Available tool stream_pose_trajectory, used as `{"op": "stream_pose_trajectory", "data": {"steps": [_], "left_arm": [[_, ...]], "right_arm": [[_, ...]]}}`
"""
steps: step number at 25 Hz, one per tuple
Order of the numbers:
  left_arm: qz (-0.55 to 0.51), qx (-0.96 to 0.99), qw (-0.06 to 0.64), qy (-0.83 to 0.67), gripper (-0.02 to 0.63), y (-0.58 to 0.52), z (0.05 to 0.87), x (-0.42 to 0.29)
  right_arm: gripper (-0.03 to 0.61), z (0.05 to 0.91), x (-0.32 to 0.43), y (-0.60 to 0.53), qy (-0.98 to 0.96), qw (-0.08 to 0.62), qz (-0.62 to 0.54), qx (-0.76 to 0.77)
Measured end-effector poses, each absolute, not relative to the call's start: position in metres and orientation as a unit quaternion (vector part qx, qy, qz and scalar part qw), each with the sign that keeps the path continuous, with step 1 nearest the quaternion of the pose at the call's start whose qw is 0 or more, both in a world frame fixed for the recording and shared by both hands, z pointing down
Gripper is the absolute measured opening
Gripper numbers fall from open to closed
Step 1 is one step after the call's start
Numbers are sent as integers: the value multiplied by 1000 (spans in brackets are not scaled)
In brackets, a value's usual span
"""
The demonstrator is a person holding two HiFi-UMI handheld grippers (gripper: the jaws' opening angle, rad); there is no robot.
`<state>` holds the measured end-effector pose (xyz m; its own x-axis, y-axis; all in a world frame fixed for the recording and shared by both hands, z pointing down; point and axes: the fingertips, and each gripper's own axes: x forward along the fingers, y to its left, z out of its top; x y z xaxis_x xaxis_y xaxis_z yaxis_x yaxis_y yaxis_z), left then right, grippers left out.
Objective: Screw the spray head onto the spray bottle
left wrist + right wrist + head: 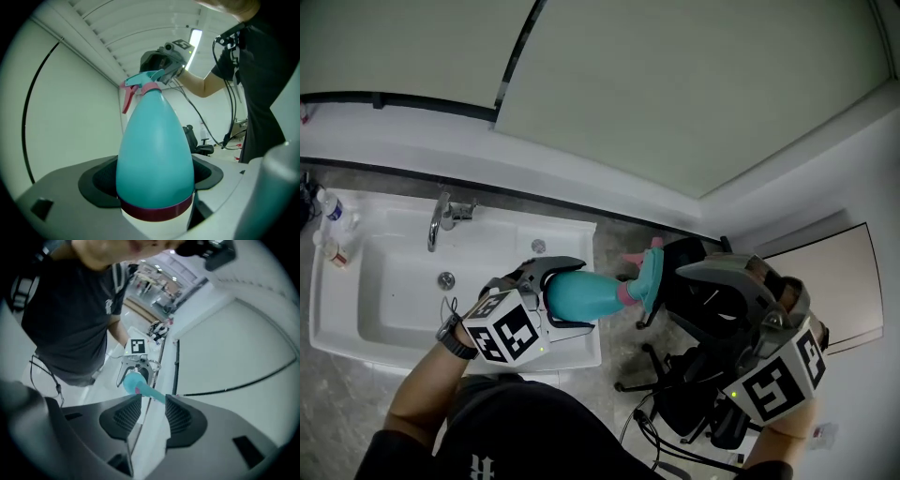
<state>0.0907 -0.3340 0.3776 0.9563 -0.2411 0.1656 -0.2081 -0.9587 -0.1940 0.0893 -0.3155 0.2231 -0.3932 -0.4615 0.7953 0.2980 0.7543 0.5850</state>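
Holding spray bottle base tight in left claw; right claw apparently clamps spray head, midair by sink edge.

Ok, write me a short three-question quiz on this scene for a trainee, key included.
1. True or false: the left gripper grips the spray bottle by its narrow neck.
2. What sits between the right gripper's fingers? A) the faucet B) the spray head C) the office chair
3. Fill in: the spray head's trigger is coloured ____.
Key: 1 false, it grips the wide base end; 2 B; 3 pink.
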Motion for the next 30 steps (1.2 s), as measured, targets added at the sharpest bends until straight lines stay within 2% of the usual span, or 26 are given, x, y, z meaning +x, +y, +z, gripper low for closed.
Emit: {"op": "stream_pose_trajectory", "data": {"steps": [3,8,11,14,18,20,24,30], "left_arm": [[-92,-989,90,67,426,-317,382,95],[-93,-991,95,28,426,-303,383,100],[-97,-991,89,25,426,-304,386,102],[-103,-991,84,30,426,-308,391,102],[-104,-992,57,46,428,-316,394,102],[-101,-992,54,52,426,-318,392,102],[-105,-987,94,82,426,-322,389,99],[-143,-970,101,166,426,-346,393,98]], "right_arm": [[135,232,85,-303,-704,568,-426,12],[133,250,90,-300,-632,610,-475,-52],[132,256,91,-302,-612,624,-480,-76],[80,260,94,-301,-601,644,-463,-96],[66,258,93,-300,-604,658,-439,-97],[66,259,95,-301,-617,667,-409,-80],[66,257,98,-307,-687,663,-296,-36],[61,258,97,-319,-761,641,-71,62]]}}
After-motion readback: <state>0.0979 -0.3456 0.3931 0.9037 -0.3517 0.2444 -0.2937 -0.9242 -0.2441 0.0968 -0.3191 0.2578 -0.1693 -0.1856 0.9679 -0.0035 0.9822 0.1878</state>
